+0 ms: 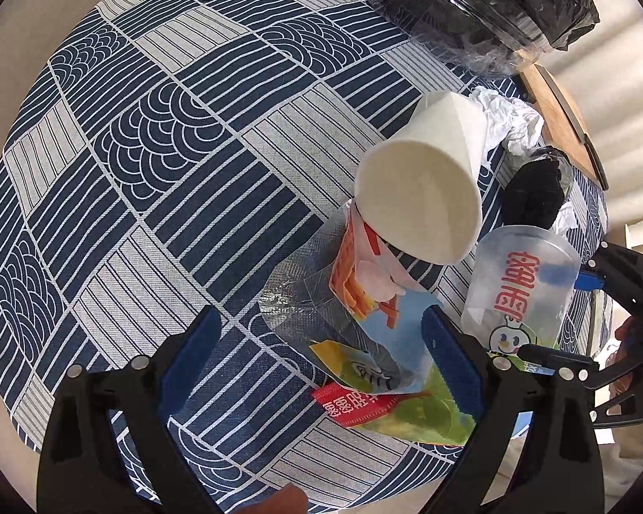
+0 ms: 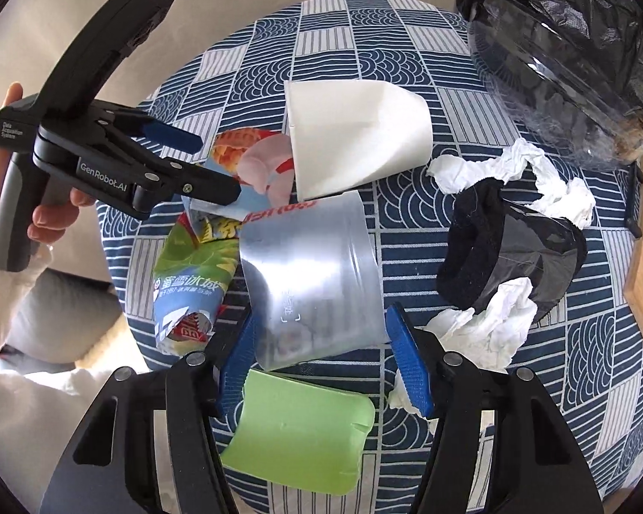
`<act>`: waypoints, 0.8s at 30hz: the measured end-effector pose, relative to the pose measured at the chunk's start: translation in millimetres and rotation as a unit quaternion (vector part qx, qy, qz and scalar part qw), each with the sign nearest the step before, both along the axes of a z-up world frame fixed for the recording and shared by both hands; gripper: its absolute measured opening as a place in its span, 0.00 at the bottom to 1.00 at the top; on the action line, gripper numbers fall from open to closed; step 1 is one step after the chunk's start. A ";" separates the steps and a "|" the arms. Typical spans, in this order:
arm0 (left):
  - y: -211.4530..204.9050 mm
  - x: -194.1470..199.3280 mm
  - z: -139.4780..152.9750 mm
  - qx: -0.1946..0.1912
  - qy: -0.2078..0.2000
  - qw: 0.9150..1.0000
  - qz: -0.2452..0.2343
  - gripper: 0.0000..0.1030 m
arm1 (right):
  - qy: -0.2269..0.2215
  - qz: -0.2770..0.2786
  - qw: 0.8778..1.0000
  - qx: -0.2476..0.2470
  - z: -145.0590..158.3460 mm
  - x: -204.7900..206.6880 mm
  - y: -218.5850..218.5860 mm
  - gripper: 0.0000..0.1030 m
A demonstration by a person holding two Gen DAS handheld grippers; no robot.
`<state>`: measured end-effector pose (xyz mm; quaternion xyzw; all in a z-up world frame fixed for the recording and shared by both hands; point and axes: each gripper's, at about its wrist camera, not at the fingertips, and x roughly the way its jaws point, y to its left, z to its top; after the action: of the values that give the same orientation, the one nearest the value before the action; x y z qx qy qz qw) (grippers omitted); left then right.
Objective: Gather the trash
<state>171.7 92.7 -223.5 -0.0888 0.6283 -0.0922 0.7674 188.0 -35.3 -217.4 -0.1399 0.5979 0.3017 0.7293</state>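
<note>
Trash lies on a table with a blue patterned cloth (image 1: 150, 150). A colourful snack wrapper (image 1: 364, 342) lies between the open fingers of my left gripper (image 1: 321, 342). A crushed white paper cup (image 1: 424, 188) rests on the wrapper's far end. My right gripper (image 2: 321, 355) is open around a clear plastic cup (image 2: 313, 274), which also shows in the left wrist view (image 1: 523, 287). The left gripper (image 2: 210, 171) shows in the right wrist view, over the wrapper (image 2: 193, 265). The paper cup (image 2: 356, 137) lies behind them.
A bin lined with a black bag (image 2: 570, 43) stands at the far right of the table. Crumpled white tissues (image 2: 514, 171) and a dark cup with a black cloth (image 2: 510, 252) lie to the right. A light green piece (image 2: 300, 437) lies near the front edge.
</note>
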 end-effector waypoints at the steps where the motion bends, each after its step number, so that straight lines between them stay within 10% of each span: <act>1: 0.7 1.5 -0.2 -0.007 0.002 1.000 0.001 0.79 | 0.002 -0.002 1.000 0.000 -0.3 1.3 -0.4 0.54; 15: 0.8 17.1 4.1 0.000 0.012 1.000 -0.025 0.06 | -0.003 -0.011 1.000 0.005 6.7 11.4 -5.3 0.55; 19: 6.2 18.5 5.5 -0.021 0.022 0.999 -0.021 0.17 | -0.006 -0.014 1.000 0.001 7.4 12.6 -5.3 0.55; 21: 16.1 14.6 7.0 -0.054 0.038 0.998 -0.008 0.65 | -0.007 -0.016 1.000 0.000 7.9 12.9 -5.8 0.56; 24: 23.7 9.1 12.8 -0.054 0.033 0.998 -0.003 0.73 | -0.008 -0.016 1.000 0.001 9.9 11.9 -7.3 0.56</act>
<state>180.8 116.3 -210.7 -0.1313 0.6477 -0.1254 0.7399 199.9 -42.6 -207.5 -0.1316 0.5940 0.2897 0.7388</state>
